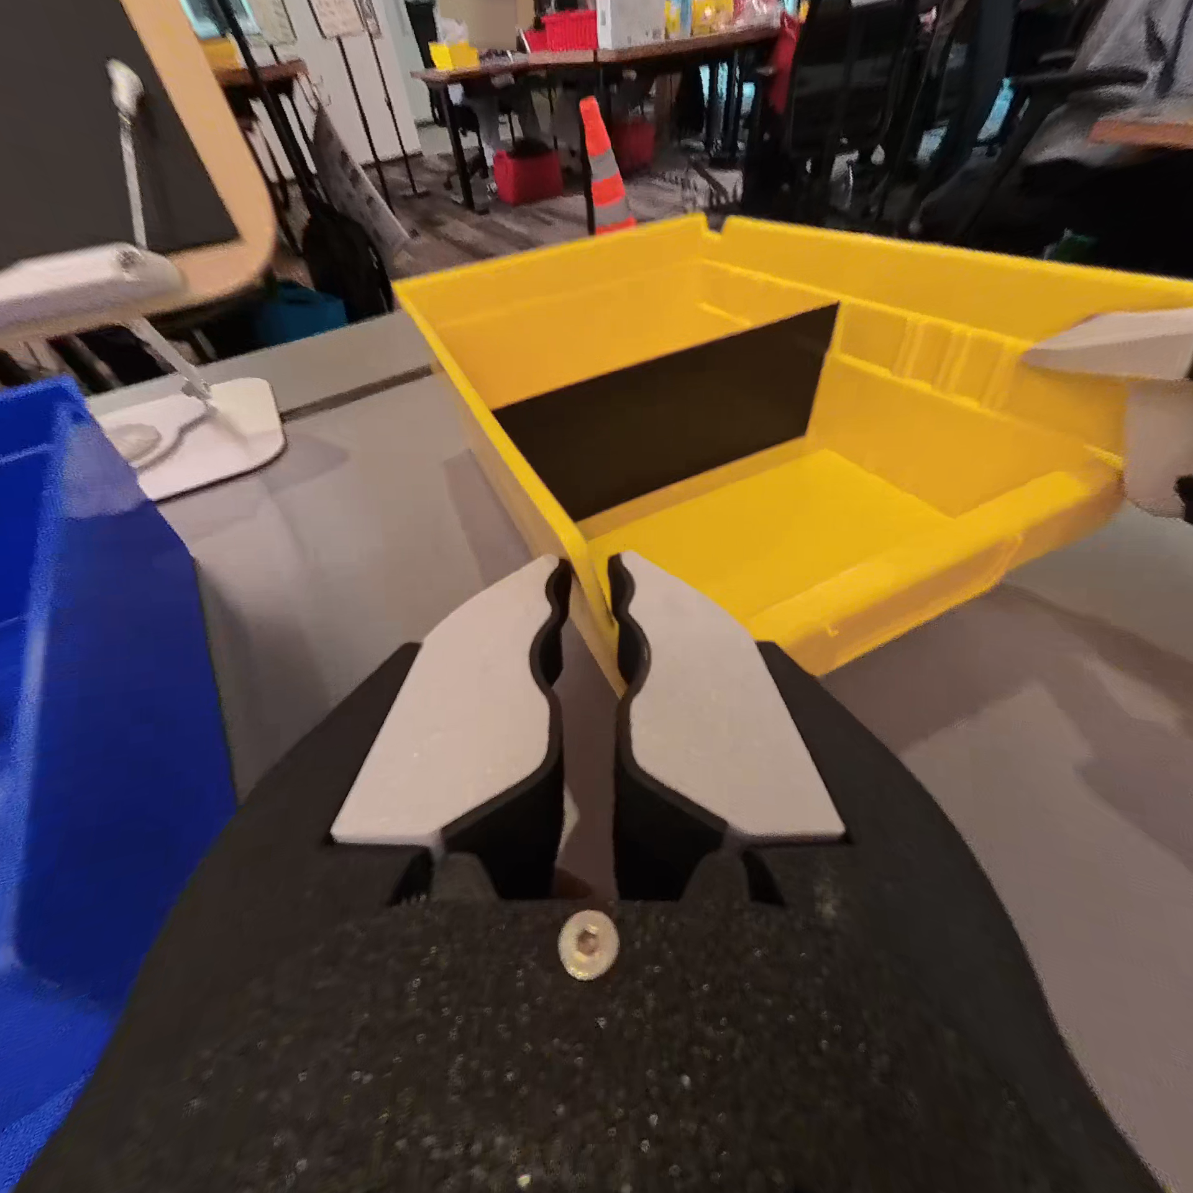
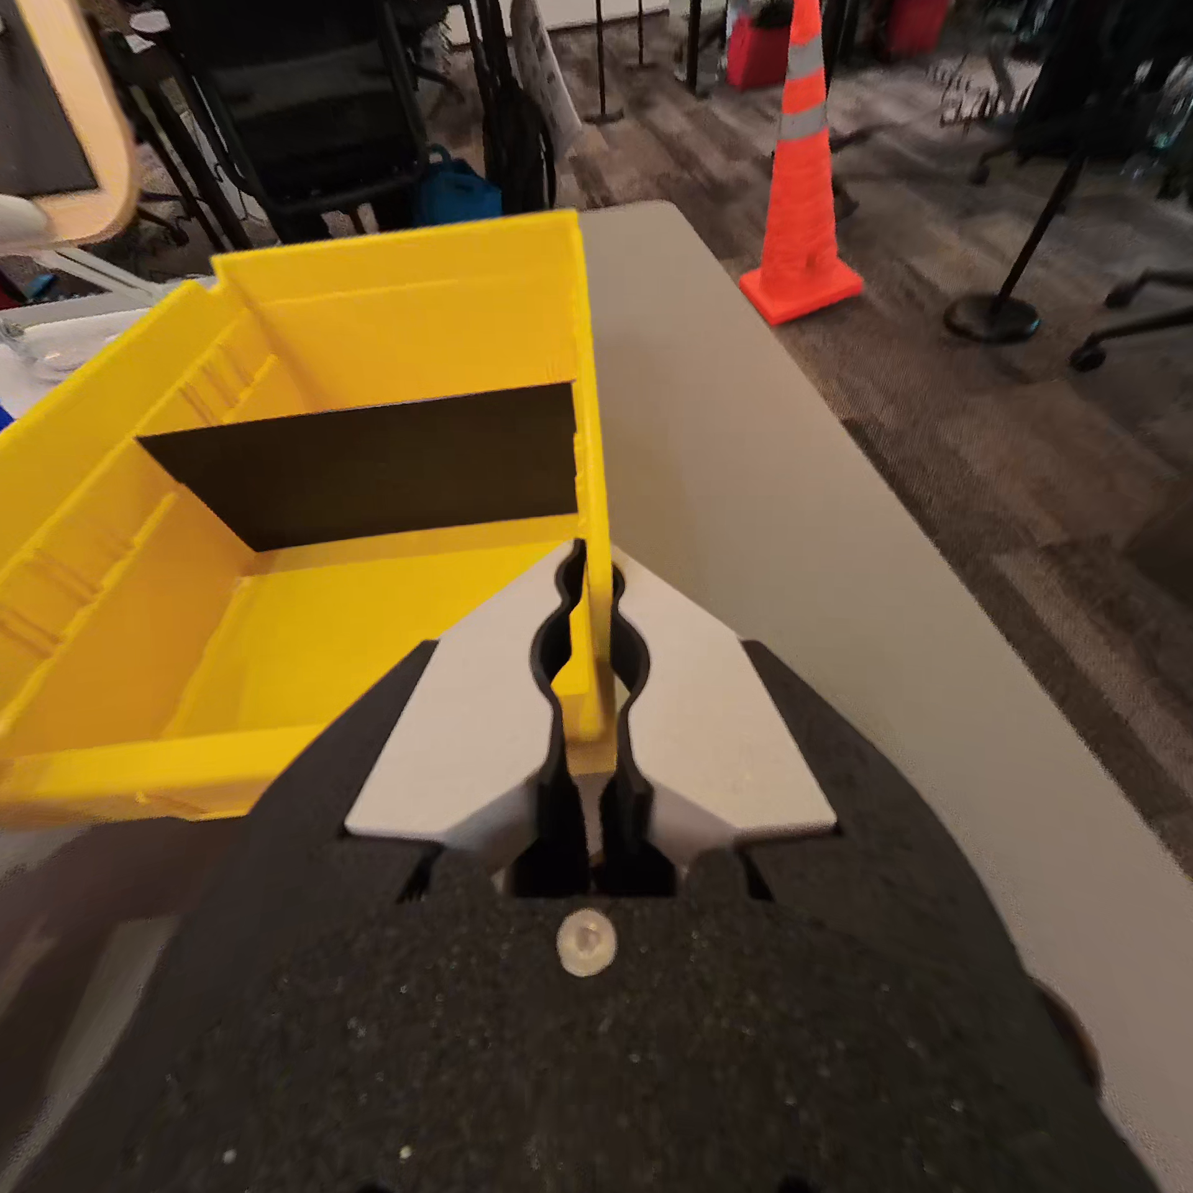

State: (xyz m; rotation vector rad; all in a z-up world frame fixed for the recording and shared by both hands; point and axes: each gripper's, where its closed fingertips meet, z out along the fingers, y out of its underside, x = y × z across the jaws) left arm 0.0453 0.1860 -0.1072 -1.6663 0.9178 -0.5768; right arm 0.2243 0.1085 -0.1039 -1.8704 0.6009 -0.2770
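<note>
Near the far right corner of the grey surface (image 2: pixel 742 452) sits the yellow bin (image 1: pixel 807 516), each side wall pinched near its front end: the left claw (image 1: pixel 591 584) clamps one, the right claw (image 2: pixel 597 568) the other. Thin, stiff plastic, probably light and a little slick; the walls look like fair holds. A black divider (image 2: pixel 387 465) hides the rear compartment's floor. A blue bin (image 1: pixel 97 645) is cut off at the left edge.

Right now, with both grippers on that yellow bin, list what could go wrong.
1. The left gripper and right gripper each pinch only a thin side wall of the yellow bin; it may slip or flex.
2. The black divider could shift if the bin tilts.
3. The blue bin sits close on the left; swinging could hit it.
</note>
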